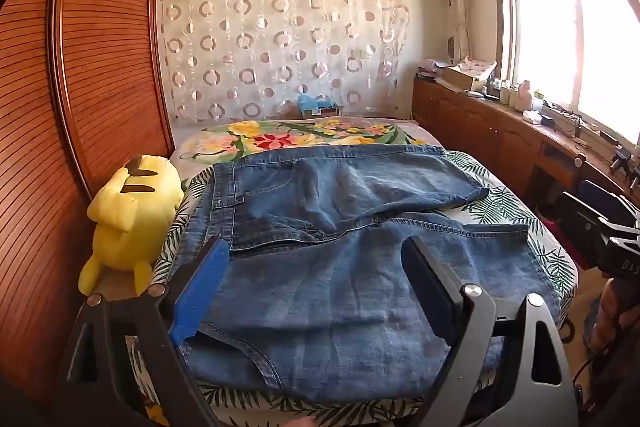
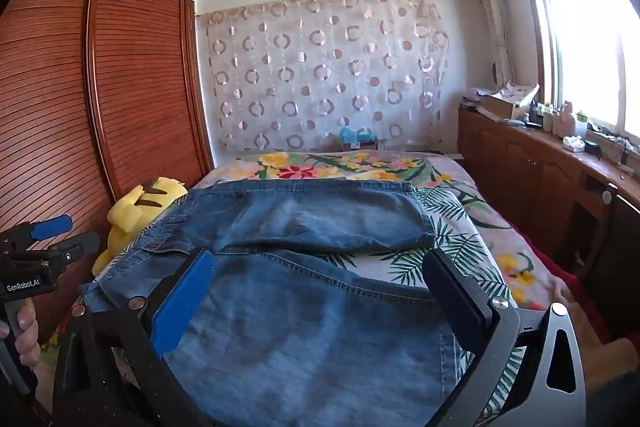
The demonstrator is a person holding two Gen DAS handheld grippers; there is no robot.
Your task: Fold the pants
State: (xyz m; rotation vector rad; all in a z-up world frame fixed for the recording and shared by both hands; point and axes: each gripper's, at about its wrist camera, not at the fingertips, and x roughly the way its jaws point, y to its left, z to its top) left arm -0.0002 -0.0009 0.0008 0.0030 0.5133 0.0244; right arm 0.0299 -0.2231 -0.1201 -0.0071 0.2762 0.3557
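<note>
Blue denim pants (image 1: 340,239) lie spread on the bed, waistband at the left, two short legs to the right, the far leg (image 1: 360,179) apart from the near one. My left gripper (image 1: 316,251) is open above the near part of the pants, holding nothing. My right gripper (image 2: 320,263) is open above the near leg (image 2: 312,339), also empty. In the right wrist view the pants (image 2: 304,219) lie the same way, and the left gripper (image 2: 60,231) shows at the far left, open. The right gripper's body (image 1: 608,227) shows at the right edge of the left wrist view.
A yellow plush toy (image 1: 132,215) lies at the bed's left edge beside the waistband. A wooden slatted wardrobe (image 1: 80,87) stands close on the left. A wooden cabinet (image 1: 500,131) with clutter runs under the window on the right. A floral bedcover (image 1: 304,139) lies beyond the pants.
</note>
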